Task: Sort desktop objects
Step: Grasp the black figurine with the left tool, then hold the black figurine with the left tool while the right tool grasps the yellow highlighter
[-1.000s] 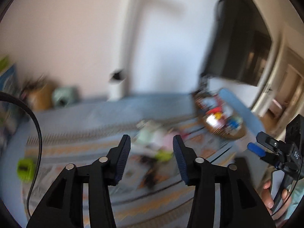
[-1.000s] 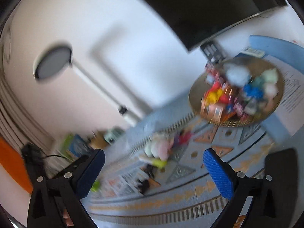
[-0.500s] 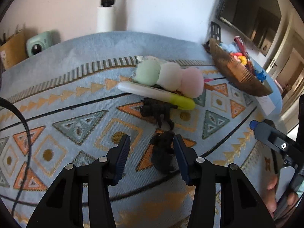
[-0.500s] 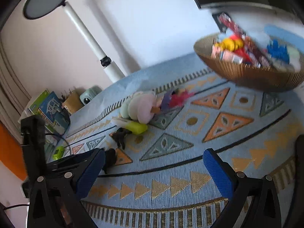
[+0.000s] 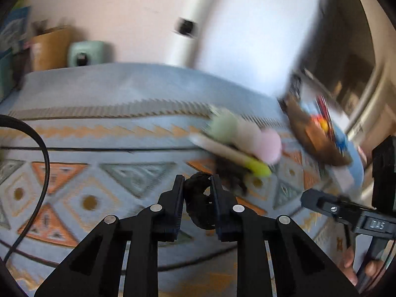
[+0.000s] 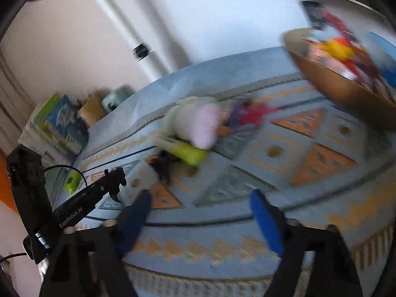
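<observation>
Currently L gripper (image 5: 197, 195) jaws just closed on black toy figure (image 5: 199, 203) above patterned blue cloth (image 5: 111, 133); R gripper (image 6: 200, 212) jaws narrowing, nothing between. Wicker basket (image 6: 346, 91) at cloth's far right, white wall behind.

A pale wall (image 5: 123, 12) rises behind the bench, which is covered by a light-blue patterned cloth (image 5: 99, 128). A white lamp pole (image 6: 138, 39) stands at the far edge. A dark screen (image 5: 346, 49) hangs to the right.
</observation>
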Available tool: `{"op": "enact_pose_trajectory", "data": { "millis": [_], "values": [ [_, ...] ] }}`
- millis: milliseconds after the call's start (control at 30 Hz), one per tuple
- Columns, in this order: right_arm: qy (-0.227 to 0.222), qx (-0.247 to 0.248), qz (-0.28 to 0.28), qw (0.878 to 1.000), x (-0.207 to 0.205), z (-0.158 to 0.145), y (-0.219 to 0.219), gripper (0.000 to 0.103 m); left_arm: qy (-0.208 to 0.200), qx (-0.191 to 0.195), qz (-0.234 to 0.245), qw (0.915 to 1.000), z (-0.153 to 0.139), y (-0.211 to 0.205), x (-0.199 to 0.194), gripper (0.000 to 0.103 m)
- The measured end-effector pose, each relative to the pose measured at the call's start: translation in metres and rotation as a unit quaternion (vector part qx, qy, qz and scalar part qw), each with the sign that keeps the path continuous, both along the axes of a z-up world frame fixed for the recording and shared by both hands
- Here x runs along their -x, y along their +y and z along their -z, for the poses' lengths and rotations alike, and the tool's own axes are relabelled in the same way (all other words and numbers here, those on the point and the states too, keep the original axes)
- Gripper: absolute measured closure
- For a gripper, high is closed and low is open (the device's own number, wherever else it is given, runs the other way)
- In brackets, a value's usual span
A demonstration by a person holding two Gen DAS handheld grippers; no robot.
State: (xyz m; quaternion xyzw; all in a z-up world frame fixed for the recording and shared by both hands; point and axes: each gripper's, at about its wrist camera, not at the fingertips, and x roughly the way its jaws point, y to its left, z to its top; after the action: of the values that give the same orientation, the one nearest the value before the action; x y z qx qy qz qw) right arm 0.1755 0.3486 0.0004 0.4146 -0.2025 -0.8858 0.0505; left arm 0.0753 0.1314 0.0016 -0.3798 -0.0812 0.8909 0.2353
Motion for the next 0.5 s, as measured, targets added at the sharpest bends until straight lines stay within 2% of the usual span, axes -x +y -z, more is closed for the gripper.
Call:
{"op": "enact_pose_trajectory", "data": {
  "millis": [133, 200, 300, 367, 433, 467, 500],
  "values": [
    [-0.029, -0.009, -0.011, 0.999, 0.049, -0.001, -0.013, 0.038, 0.0, -0.029, -0.043, 0.9987, -0.004, -0.025, 0.004, 0.085],
    [-0.043, -0.017, -0.003, 0.999, 0.067, 0.004, -0.013, 0.038, -0.007, -0.036, -0.047, 0.9982, -0.003, -0.03, 0.006, 0.085],
    [-0.062, 0.0, -0.001, 0.998, 0.09, 0.018, -0.011, 0.038, -0.005, -0.041, -0.044, 0.9982, -0.005, -0.031, 0.003, 0.085],
    [-0.052, -0.009, -0.004, 0.999, 0.094, 0.018, -0.013, 0.038, -0.003, -0.044, -0.037, 0.9984, -0.007, -0.029, 0.003, 0.085],
    [-0.052, -0.023, -0.007, 0.998, 0.091, 0.018, -0.019, 0.048, -0.002, -0.045, -0.035, 0.9984, -0.007, -0.029, 0.003, 0.085],
    [-0.056, -0.037, -0.013, 0.998, 0.087, 0.018, -0.024, 0.059, -0.002, -0.046, -0.036, 0.9983, -0.008, -0.03, 0.002, 0.085],
    [-0.056, -0.049, -0.019, 0.997, 0.083, 0.017, -0.028, 0.065, -0.002, -0.048, -0.038, 0.9981, -0.008, -0.03, 0.002, 0.085]
  ]
}}
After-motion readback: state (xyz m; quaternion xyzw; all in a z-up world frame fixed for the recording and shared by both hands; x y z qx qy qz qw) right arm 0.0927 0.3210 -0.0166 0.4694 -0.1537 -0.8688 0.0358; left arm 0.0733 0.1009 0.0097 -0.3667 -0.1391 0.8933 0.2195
